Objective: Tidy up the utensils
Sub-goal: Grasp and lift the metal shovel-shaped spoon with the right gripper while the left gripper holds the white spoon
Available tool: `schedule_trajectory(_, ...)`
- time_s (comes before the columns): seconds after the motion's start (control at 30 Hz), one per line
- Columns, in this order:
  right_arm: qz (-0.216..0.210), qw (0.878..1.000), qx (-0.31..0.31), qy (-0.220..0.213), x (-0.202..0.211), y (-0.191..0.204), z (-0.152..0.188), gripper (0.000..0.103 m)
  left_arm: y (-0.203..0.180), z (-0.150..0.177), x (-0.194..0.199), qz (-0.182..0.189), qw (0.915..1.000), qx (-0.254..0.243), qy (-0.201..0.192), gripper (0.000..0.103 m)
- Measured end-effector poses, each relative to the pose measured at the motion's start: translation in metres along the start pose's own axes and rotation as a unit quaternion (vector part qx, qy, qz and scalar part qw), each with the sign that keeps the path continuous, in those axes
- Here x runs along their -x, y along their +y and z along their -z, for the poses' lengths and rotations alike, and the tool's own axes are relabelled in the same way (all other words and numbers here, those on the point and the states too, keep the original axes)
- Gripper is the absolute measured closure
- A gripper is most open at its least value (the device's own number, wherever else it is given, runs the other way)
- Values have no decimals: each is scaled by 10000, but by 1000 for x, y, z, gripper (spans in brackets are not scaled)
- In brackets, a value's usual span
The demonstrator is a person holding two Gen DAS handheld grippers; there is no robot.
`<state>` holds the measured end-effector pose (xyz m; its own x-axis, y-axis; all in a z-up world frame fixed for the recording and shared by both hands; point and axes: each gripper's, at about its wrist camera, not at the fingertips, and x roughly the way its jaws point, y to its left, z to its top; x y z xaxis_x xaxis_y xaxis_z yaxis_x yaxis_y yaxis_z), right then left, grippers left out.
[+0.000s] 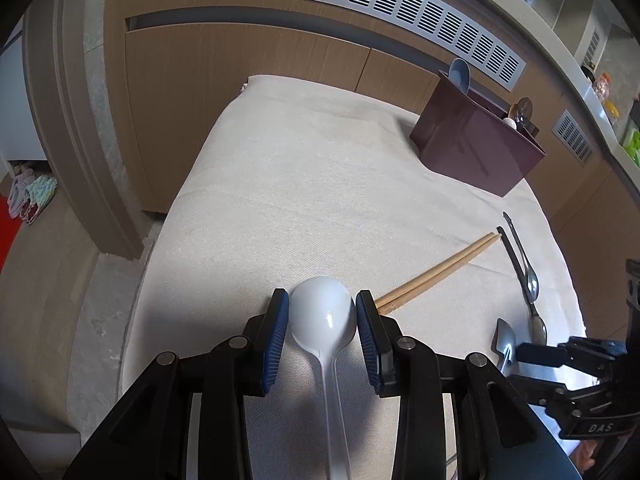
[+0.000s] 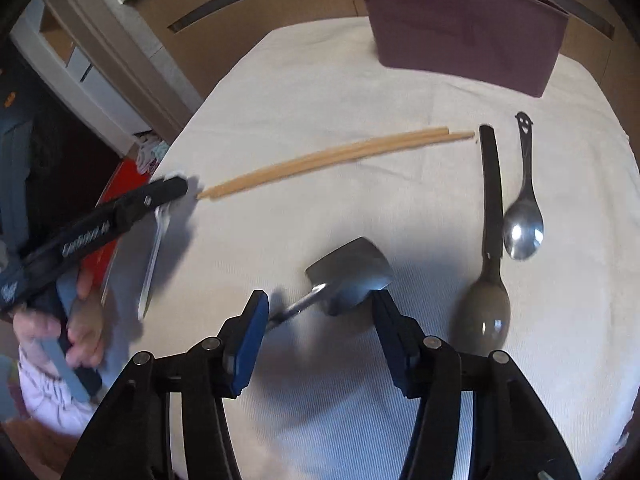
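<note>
Left gripper (image 1: 322, 312) clamps the white plastic spoon (image 1: 322, 308) bowl. Right gripper (image 2: 320, 312) stands open astride a square-headed metal spoon (image 2: 349, 270), near the chopsticks (image 2: 332, 158).

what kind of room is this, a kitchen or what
Most likely a home kitchen or dining corner. A cloth-covered table holds loose chopsticks and metal spoons, a maroon utensil holder already has spoons in it, and wooden cabinet fronts with a metal vent grille run behind under a counter.
</note>
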<state>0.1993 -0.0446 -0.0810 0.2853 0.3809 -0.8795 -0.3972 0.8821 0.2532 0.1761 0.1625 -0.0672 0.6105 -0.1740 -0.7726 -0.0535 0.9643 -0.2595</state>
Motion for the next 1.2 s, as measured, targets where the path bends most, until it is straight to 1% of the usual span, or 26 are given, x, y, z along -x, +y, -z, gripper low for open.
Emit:
schedule_trajectory(0.13, 290, 9992, 161, -217, -16, 16, -21, 49, -3, 2, 2, 19, 10000, -60, 0, 68)
schedule_trajectory(0.23, 633, 9961, 486, -375, -25, 32, -27, 48, -4, 2, 2, 42, 10000, -53, -3, 68)
schedule_trajectory(0.33, 989, 9894, 911, -548, -35, 46, -28, 48, -4, 3, 2, 51, 10000, -49, -8, 68)
schedule_trajectory(0.37, 1043, 9875, 1006, -617, -36, 49, -27, 49, -3, 2, 1, 52, 10000, -50, -5, 68)
schedule_trajectory(0.43, 1014, 9854, 1158, -725, -31, 50, -20, 52, -3, 3, 1, 49, 10000, -50, 4, 68)
schedule_trajectory(0.5, 1125, 9778, 1535, -877, -27, 50, -12, 53, -3, 3, 3, 45, 10000, -54, -39, 68)
schedule_trajectory(0.57, 1422, 9671, 1839, -1038, -20, 49, -4, 53, -5, 4, 6, 14, 9999, -109, -101, 68)
schedule_trajectory(0.6, 1558, 9636, 1882, -1082, -14, 46, -1, 50, -6, 5, 8, 3, 9998, -129, -133, 68)
schedule_trajectory(0.63, 1585, 9645, 1818, -1076, -8, 43, 1, 47, -6, 5, 9, -3, 9998, -143, -143, 68)
schedule_trajectory(0.67, 1455, 9699, 1654, -1037, 1, 37, 3, 33, -7, 5, 10, -2, 9998, -151, -138, 68)
schedule_trajectory(0.7, 1311, 9745, 1531, -985, 8, 32, 5, 17, -7, 5, 9, -3, 9998, -149, -129, 68)
schedule_trajectory(0.73, 1115, 9805, 1345, -898, 13, 29, 6, 13, -7, 5, 9, -6, 9998, -151, -114, 68)
schedule_trajectory(0.8, 863, 9877, 1086, -722, 14, 26, 8, 11, -7, 4, 6, -5, 9999, -138, -88, 68)
schedule_trajectory(0.83, 822, 9894, 1025, -624, 13, 27, 8, 11, -8, 4, 5, 0, 9999, -130, -70, 68)
schedule_trajectory(0.9, 908, 9908, 888, -477, 8, 30, 6, 11, -9, 4, 4, 12, 9999, -141, -38, 68)
schedule_trajectory(1.03, 1134, 9916, 468, -407, -3, 25, -6, 11, -10, 5, 5, -1, 9998, -187, -13, 68)
schedule_trajectory(1.13, 791, 9966, 131, -181, -10, 19, -10, 7, -7, 5, 6, -31, 9999, -159, -19, 68)
schedule_trajectory(1.17, 679, 9976, 49, -110, -13, 18, -10, 0, -6, 5, 6, -42, 9999, -147, -16, 68)
schedule_trajectory(1.2, 640, 9979, 33, -119, -13, 19, -9, 0, -5, 5, 5, -58, 9999, -133, -13, 68)
